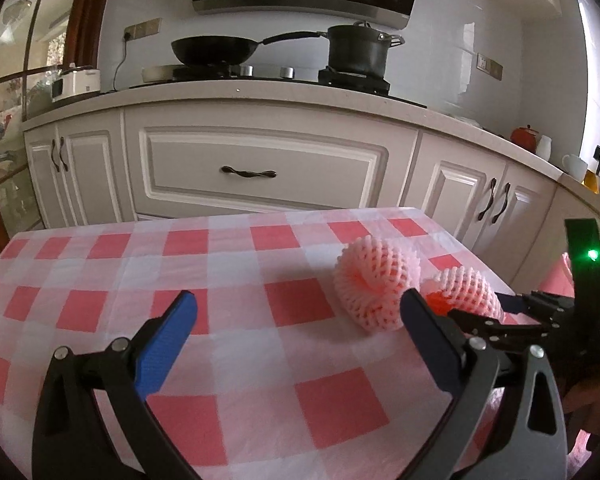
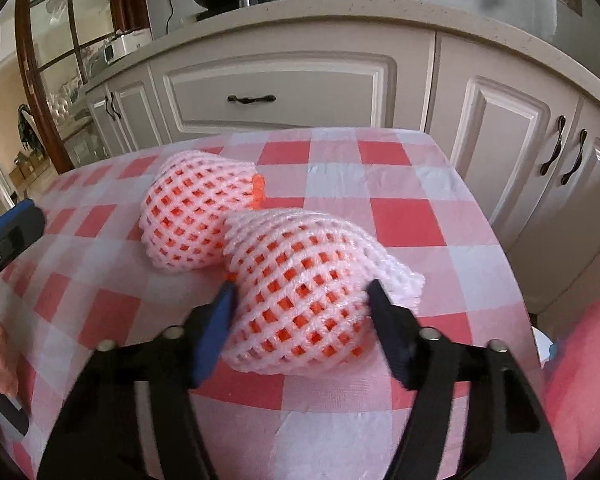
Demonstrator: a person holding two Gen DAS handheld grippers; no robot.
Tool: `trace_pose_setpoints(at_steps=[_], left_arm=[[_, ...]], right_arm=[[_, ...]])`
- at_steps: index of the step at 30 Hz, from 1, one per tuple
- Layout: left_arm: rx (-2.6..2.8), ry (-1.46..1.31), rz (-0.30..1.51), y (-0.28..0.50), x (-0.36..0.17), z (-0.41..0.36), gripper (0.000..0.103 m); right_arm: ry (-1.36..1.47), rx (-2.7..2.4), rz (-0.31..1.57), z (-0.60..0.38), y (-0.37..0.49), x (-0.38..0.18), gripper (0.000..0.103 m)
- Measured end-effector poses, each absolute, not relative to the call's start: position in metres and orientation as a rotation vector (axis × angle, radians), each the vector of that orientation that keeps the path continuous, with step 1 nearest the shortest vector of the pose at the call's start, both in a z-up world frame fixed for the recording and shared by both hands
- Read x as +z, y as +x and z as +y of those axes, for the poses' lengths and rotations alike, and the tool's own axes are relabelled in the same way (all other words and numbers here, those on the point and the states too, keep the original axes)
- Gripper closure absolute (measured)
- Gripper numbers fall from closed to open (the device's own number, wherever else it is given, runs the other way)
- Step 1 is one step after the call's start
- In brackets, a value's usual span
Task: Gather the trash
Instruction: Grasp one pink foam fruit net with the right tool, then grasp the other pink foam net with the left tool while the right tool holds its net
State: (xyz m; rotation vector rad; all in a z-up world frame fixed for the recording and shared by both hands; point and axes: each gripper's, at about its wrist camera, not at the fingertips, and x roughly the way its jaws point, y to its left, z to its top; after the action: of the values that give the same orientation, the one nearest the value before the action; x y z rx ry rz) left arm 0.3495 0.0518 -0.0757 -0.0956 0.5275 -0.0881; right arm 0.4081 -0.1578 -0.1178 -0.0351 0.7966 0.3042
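Two foam fruit nets – pale pink mesh over orange – are seen on a red-and-white checked tablecloth [image 2: 400,216], touching each other. The nearer foam net [image 2: 300,292] is clamped between the pads of the right gripper [image 2: 300,300], whose jaws are partly closed and pressed into its sides. The farther foam net [image 2: 192,216] lies just beyond and to the left of that gripper's fingertips, ungripped. The left gripper [image 1: 300,320] is held wide open above the cloth with nothing between its blue-padded fingers [image 1: 168,340] – both nets are found off to its right, the farther one [image 1: 370,288] just ahead of its right fingertip.
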Motion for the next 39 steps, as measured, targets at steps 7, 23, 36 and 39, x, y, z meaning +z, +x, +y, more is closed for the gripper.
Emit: trace_pose_setpoints(at_steps=[7, 23, 36, 39], left_arm=[[-0.123, -0.109, 0.565, 0.378, -0.080, 0.030, 0.005], [-0.172, -0.043, 0.708, 0.441, -0.107, -0.029, 0.049], [-0.200, 0.001, 0.600, 0.381, -0.085, -0.027, 0.067], [-0.201, -0.014, 0.577, 0.361, -0.081, -0.024, 0.067]], right_arm=[[-0.011, 0.312, 0.757, -0.183, 0.394, -0.104, 0.061], [0.051, 0.303, 0.733, -0.221, 0.379, -0.096, 0.063], [0.074, 0.316, 0.703, -0.212, 0.361, -0.090, 0.063], [0.061, 0.327, 0.692, -0.204, 0.348, -0.084, 0.063]])
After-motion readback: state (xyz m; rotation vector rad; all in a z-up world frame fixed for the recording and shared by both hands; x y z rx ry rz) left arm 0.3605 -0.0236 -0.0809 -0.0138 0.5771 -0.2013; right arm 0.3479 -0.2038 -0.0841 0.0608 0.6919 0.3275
